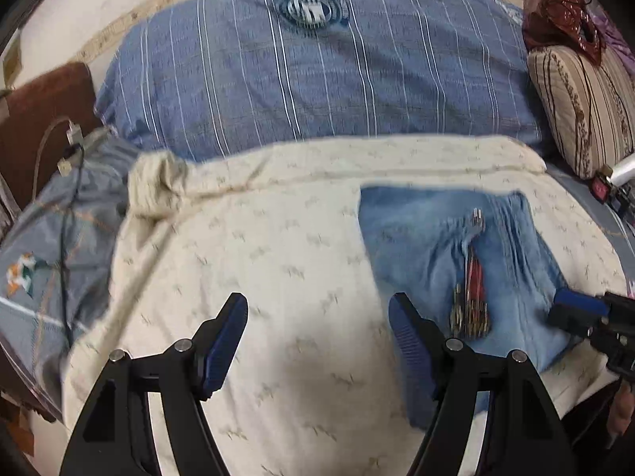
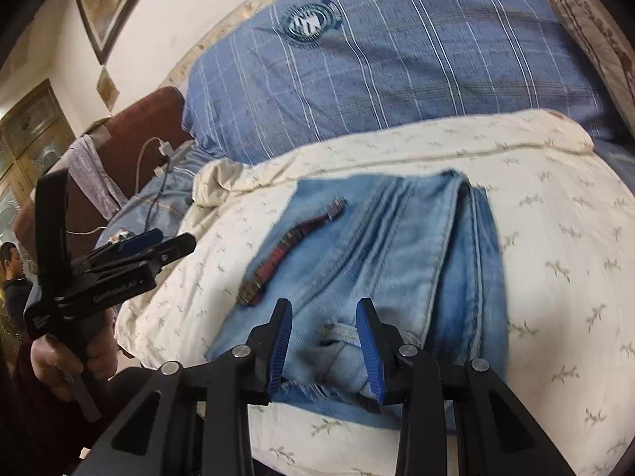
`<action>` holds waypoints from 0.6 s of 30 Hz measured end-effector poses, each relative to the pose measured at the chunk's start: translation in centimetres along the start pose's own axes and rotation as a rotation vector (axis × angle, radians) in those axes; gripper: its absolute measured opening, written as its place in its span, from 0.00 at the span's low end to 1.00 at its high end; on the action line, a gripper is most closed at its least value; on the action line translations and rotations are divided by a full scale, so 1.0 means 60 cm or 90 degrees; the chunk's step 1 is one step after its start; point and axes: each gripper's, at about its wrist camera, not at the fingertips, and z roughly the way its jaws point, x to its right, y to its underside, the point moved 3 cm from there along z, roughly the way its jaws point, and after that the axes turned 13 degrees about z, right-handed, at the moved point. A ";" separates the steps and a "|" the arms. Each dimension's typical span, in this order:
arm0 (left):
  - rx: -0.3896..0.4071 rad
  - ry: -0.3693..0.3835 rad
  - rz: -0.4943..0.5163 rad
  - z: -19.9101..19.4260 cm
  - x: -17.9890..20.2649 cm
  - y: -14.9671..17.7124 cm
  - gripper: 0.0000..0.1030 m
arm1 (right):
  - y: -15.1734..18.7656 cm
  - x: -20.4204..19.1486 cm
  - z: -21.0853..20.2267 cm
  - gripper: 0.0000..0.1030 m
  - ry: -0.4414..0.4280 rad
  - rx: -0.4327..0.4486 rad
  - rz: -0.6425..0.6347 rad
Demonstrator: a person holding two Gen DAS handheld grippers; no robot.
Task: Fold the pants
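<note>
Light blue jeans (image 2: 397,246) lie folded into a compact stack on a cream bedspread (image 2: 555,238); they also show in the left wrist view (image 1: 428,246) at the right. A red beaded strip (image 2: 278,254) lies on their top. My right gripper (image 2: 324,345) is open, its jaws apart over the near edge of the jeans, holding nothing. My left gripper (image 1: 317,329) is open and empty above the bare bedspread (image 1: 258,258), left of the jeans. The right gripper's tip (image 1: 575,309) shows at the jeans' right edge in the left wrist view.
A large blue striped pillow (image 1: 317,79) lies behind the bedspread. A striped beige cushion (image 1: 583,103) stands at the right. Charger cables (image 1: 67,150) lie on the grey-blue sheet at the left by a brown headboard (image 1: 39,111). A person (image 2: 14,273) stands far left.
</note>
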 end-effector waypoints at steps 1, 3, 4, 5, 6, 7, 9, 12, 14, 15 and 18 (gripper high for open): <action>-0.010 0.006 0.000 0.006 0.004 0.008 0.72 | 0.002 0.001 0.001 0.36 0.004 -0.002 0.000; -0.033 0.018 0.001 0.023 0.014 0.028 0.72 | 0.005 0.003 0.002 0.36 0.010 -0.006 0.000; -0.044 0.026 0.001 0.031 0.020 0.037 0.72 | 0.006 0.005 0.004 0.36 0.013 -0.009 0.003; -0.054 0.034 0.002 0.038 0.026 0.045 0.72 | 0.008 0.007 0.006 0.36 0.016 -0.013 0.006; -0.063 0.043 0.005 0.045 0.032 0.052 0.72 | 0.009 0.010 0.009 0.36 0.020 -0.018 0.010; -0.069 0.048 0.011 0.050 0.037 0.056 0.72 | 0.011 0.013 0.014 0.36 0.025 -0.025 0.013; -0.075 0.043 0.024 0.059 0.047 0.063 0.72 | 0.017 0.019 0.024 0.37 0.044 -0.040 0.013; -0.076 0.044 0.021 0.066 0.047 0.067 0.72 | 0.023 0.022 0.035 0.37 0.061 -0.046 0.008; -0.089 0.040 0.026 0.076 0.047 0.072 0.72 | 0.024 0.024 0.038 0.37 0.062 -0.047 0.007; -0.094 0.040 0.023 0.078 0.047 0.074 0.72 | 0.024 0.025 0.040 0.37 0.062 -0.050 0.008; -0.084 0.045 0.000 0.066 0.037 0.070 0.72 | 0.020 0.025 0.037 0.37 0.053 -0.043 0.010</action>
